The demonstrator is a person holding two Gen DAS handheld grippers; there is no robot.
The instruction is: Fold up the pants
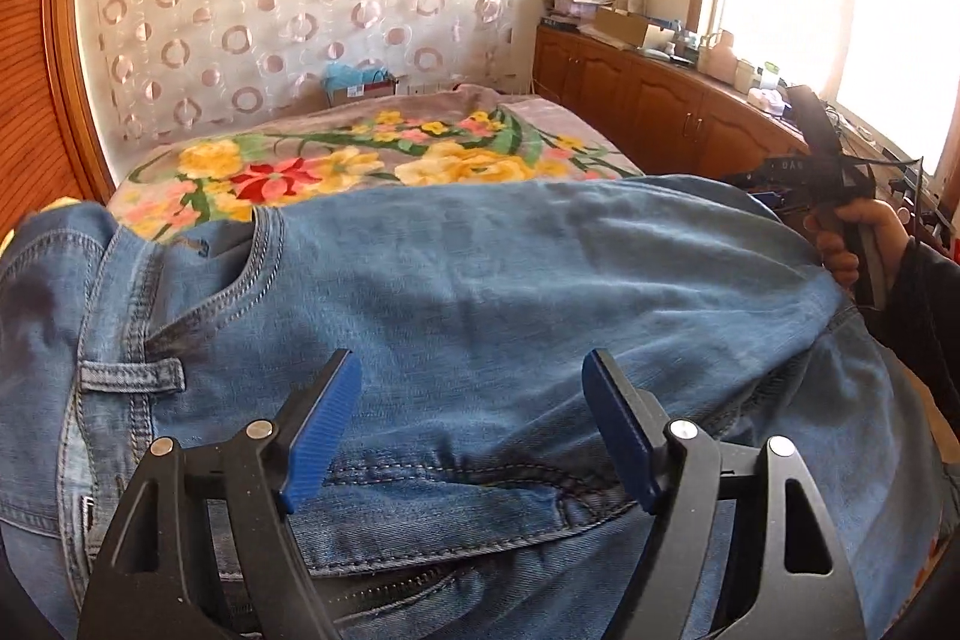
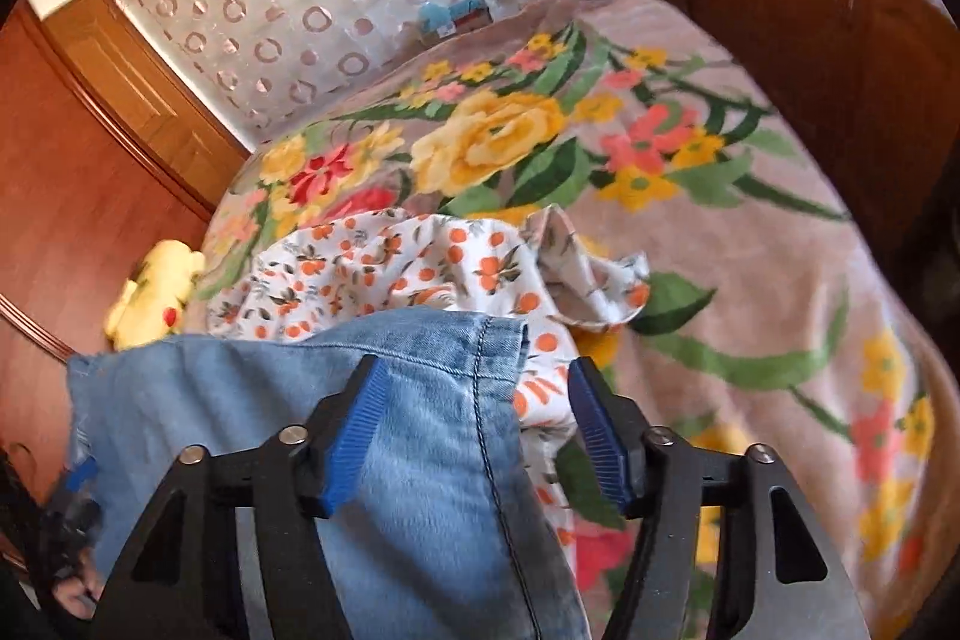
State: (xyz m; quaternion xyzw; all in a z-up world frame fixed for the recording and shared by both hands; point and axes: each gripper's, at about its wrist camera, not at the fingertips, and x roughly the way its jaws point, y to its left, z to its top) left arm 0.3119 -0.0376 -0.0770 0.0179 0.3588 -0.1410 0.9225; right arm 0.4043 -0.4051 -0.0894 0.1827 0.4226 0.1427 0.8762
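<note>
Your jeans (image 1: 480,280) lie on the bed (image 1: 372,160), spread across its floral blanket (image 2: 750,220), with the waistband, belt loop (image 1: 132,376) and fly nearest your left hand and a leg end running toward your right. Your left claw (image 1: 474,430) stands released, jaws wide apart above the denim near the fly, nothing pinched between the blue pads (image 1: 327,430). Your right claw (image 2: 474,436) is also released: one pad sits over the leg's hemmed edge, the other over the orange-dotted white cloth (image 2: 420,268) beside it, and neither presses on anything.

You seem to be between grips, with one fold apparently laid down and both claws let go. In the left view your right hand (image 1: 852,238) holds its tool at the far side of the jeans.

Next you will likely need fresh holds: take only denim, keep the dotted cloth out of the right jaws, and bite the full thickness of the layers so the fold carries over evenly
</note>
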